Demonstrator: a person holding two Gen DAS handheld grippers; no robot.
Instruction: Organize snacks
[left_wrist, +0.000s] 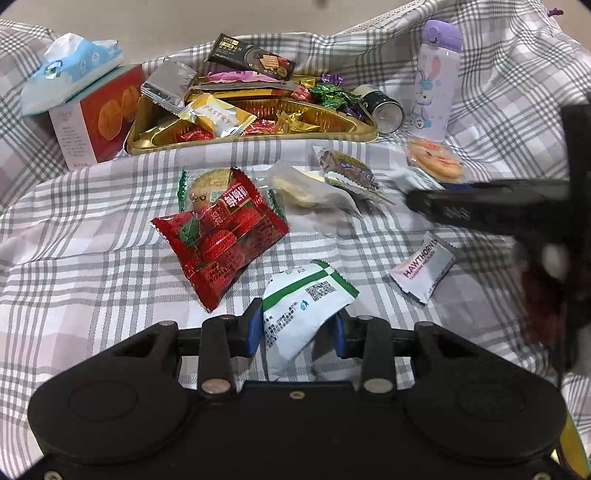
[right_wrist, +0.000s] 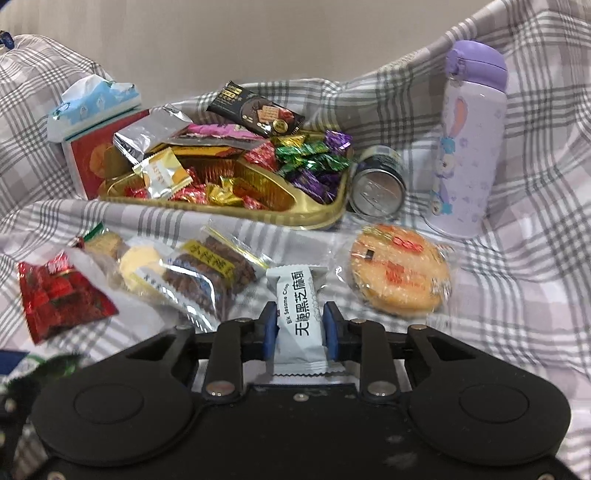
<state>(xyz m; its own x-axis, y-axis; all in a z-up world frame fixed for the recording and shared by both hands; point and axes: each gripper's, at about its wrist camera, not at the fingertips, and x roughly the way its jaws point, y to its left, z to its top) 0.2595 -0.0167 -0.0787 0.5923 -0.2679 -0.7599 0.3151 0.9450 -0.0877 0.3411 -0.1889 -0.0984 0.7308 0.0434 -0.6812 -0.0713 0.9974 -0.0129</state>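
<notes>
My left gripper (left_wrist: 297, 326) is shut on a white and green snack packet (left_wrist: 301, 306), held just above the plaid cloth. My right gripper (right_wrist: 300, 330) is shut on a pale blue black sesame crisp packet (right_wrist: 299, 321); it also shows as a dark blur at the right of the left wrist view (left_wrist: 480, 206). A gold tray (left_wrist: 258, 138) (right_wrist: 314, 214) full of wrapped candies and packets sits at the back. Loose on the cloth lie a red strawberry packet (left_wrist: 221, 232) (right_wrist: 62, 299), a pale biscuit packet (left_wrist: 306, 184), a brown cookie packet (right_wrist: 210, 273), a round rice cracker (right_wrist: 399, 273) and a Hawthorn packet (left_wrist: 424, 267).
A red box (left_wrist: 96, 114) with a blue tissue pack (left_wrist: 70, 70) on top stands left of the tray. A dark can (right_wrist: 376, 184) lies on its side right of the tray, beside an upright purple bottle (right_wrist: 469, 140). Cloth folds rise at the back and sides.
</notes>
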